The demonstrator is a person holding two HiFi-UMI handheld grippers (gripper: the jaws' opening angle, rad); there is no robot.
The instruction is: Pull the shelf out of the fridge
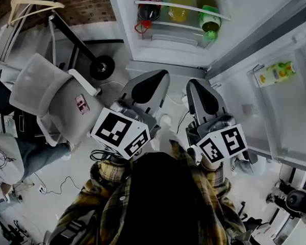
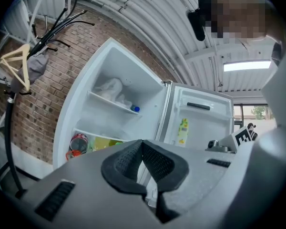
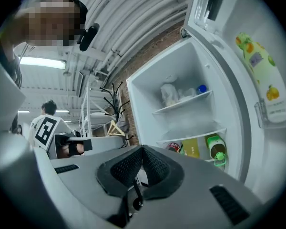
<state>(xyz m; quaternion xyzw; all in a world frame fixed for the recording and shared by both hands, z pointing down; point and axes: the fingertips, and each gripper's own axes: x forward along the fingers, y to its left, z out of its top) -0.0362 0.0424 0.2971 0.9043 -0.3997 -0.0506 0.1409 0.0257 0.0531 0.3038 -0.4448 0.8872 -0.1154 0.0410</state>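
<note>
Head view: left gripper (image 1: pixel 159 75) and right gripper (image 1: pixel 194 83) sit side by side, both pointed at the open fridge (image 1: pixel 166 55). Tips are short of its front and touch nothing. Door (image 1: pixel 245 86) is swung out to the right, with a fruit-label container (image 1: pixel 275 73) in its pocket. Front edge of the lower shelf (image 1: pixel 163 6) runs across the cavity, seated in the fridge. Under it lie a cola bottle (image 1: pixel 149 14), a yellow bottle (image 1: pixel 179 15) and a green bottle (image 1: pixel 210 23), caps toward the opening. Grey office chair (image 1: pixel 46 93) stands left of the grippers.

Left gripper view: jaws together, pads meeting at the tip, nothing between them. Fridge is ahead, well apart from the gripper. Upper shelf (image 2: pixel 115 102) carries a crumpled plastic bag (image 2: pixel 109 87) and a blue-capped item (image 2: pixel 135 109). Lower shelf sits below it, in place, cola bottle beneath at the left. Brick wall (image 2: pixel 43 104) and a coat rack (image 2: pixel 8 128) with a wooden hanger (image 2: pixel 16 66) are left of the fridge.

Right gripper view: jaws closed here too, empty. Both shelves sit in the cavity, spanning wall to wall. The three bottles lie in a row below the lower one, green nearest the door. Container sits in the door pocket at right. A person (image 3: pixel 50 108) is in the background at left.
</note>
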